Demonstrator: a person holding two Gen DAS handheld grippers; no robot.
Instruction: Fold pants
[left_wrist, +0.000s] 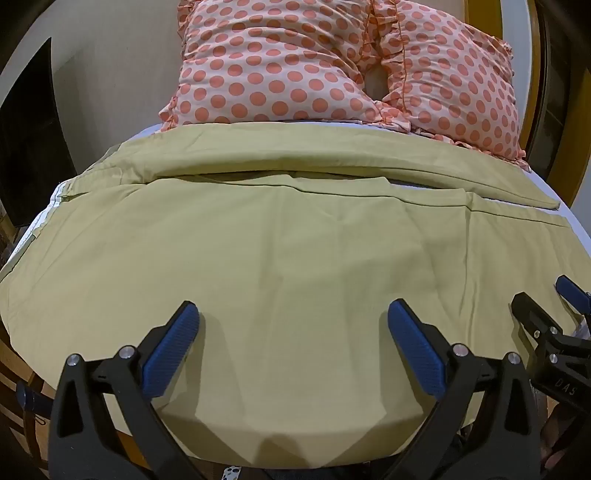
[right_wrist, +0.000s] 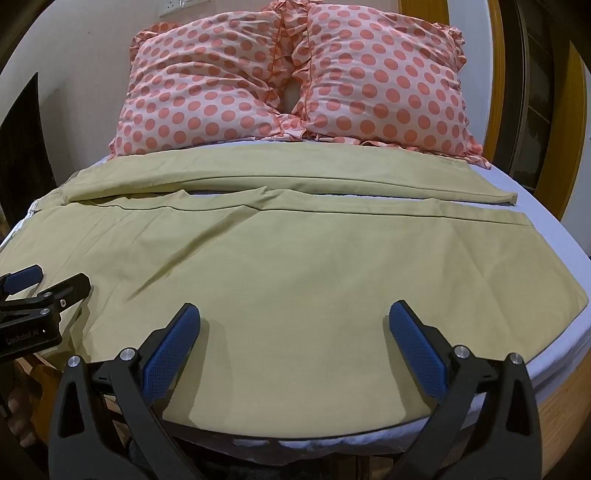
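Note:
Wide olive-yellow pants (left_wrist: 280, 251) lie spread flat across the bed, waist to the left, both legs running to the right; they also show in the right wrist view (right_wrist: 295, 258). The far leg (right_wrist: 192, 171) lies apart from the near leg, with a strip of sheet between them. My left gripper (left_wrist: 293, 317) is open and empty just above the near leg's front edge. My right gripper (right_wrist: 294, 317) is open and empty over the same leg, further right. Each gripper shows at the edge of the other's view.
Two pink pillows with orange dots (right_wrist: 295, 74) lean at the head of the bed. The white sheet (right_wrist: 546, 229) shows at the right. A wooden bed frame (right_wrist: 565, 398) runs below. A dark panel (left_wrist: 26, 155) stands at the left.

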